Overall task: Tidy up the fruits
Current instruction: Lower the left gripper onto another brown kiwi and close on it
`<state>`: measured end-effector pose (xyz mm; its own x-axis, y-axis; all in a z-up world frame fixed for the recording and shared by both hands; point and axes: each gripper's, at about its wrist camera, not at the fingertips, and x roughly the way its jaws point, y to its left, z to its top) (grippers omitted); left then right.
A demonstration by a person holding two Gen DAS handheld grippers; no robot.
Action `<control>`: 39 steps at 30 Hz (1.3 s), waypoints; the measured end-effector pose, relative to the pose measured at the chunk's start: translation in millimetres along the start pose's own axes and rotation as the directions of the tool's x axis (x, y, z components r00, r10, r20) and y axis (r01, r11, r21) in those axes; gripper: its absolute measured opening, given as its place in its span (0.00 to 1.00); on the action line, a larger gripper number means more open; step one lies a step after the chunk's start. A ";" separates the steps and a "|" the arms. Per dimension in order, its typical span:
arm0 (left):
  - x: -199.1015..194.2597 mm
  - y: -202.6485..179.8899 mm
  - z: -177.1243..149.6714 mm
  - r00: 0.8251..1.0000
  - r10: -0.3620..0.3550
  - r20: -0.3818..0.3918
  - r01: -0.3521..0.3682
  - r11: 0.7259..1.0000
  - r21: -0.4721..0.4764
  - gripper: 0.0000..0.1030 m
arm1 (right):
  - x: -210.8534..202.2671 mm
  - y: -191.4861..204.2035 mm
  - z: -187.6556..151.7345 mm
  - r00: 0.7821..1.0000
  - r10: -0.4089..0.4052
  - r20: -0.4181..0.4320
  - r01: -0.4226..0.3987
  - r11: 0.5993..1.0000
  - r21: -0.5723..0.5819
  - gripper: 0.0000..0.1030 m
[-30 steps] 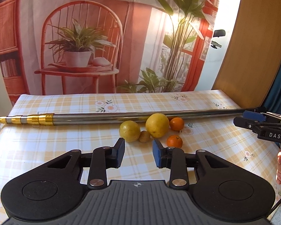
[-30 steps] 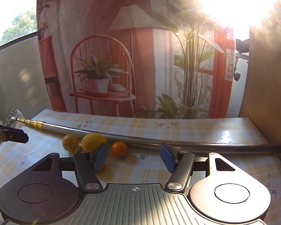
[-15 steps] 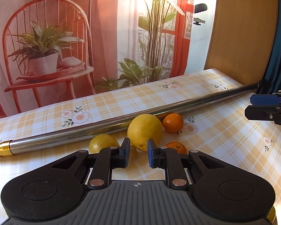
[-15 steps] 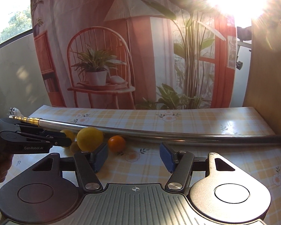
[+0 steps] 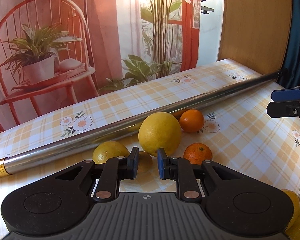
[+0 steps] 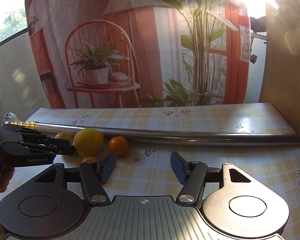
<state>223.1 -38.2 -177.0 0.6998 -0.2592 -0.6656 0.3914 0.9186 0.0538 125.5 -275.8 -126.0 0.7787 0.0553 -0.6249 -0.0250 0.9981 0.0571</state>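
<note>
**Left gripper lined up on the smallest fruit**

The left gripper (image 5: 148, 165) hovers low over the table with its jaws parted by a narrow gap and nothing between them. Just past its fingertips sits a small yellow fruit (image 5: 145, 161), half hidden by the left pad. The gap looks about right for that fruit, so I would ease forward, centre it, and close gently (round fruit rolls when nudged off-centre).

The crowding is the trouble. A large yellow citrus (image 5: 159, 133) sits just behind, a lemon (image 5: 109, 151) to the left, a tangerine (image 5: 198, 153) to the right; another orange (image 5: 191, 120) lies by the metal pole (image 5: 118, 130), which would stop anything pushed backward.

The right gripper (image 6: 143, 169) waits well open and empty over the checked tablecloth (image 6: 230, 166), clear of the fruit.
</note>
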 end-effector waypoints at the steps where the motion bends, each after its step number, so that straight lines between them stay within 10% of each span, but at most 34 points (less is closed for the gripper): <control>1: 0.3 0.3 -0.7 1.000 0.002 0.001 -0.002 1.000 0.003 0.21 | 0.9 0.1 0.1 1.000 0.000 -0.002 0.000 1.000 0.000 0.56; 11: -16.5 -5.0 -22.0 0.990 -0.087 -0.110 0.089 0.996 0.008 0.21 | 0.9 -5.3 -1.2 1.000 0.006 0.000 -0.006 1.000 0.018 0.56; 39: 12.8 8.3 -5.9 0.995 0.070 -0.074 -0.082 0.981 -0.174 0.28 | 6.0 -10.2 -9.4 0.999 0.025 -0.029 -0.023 0.998 0.059 0.56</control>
<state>231.8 -32.1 -189.5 0.6792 -0.1719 -0.7135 0.2230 0.9746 -0.0225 124.5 -285.3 -137.6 0.7592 0.0806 -0.6459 -0.0057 0.9931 0.1172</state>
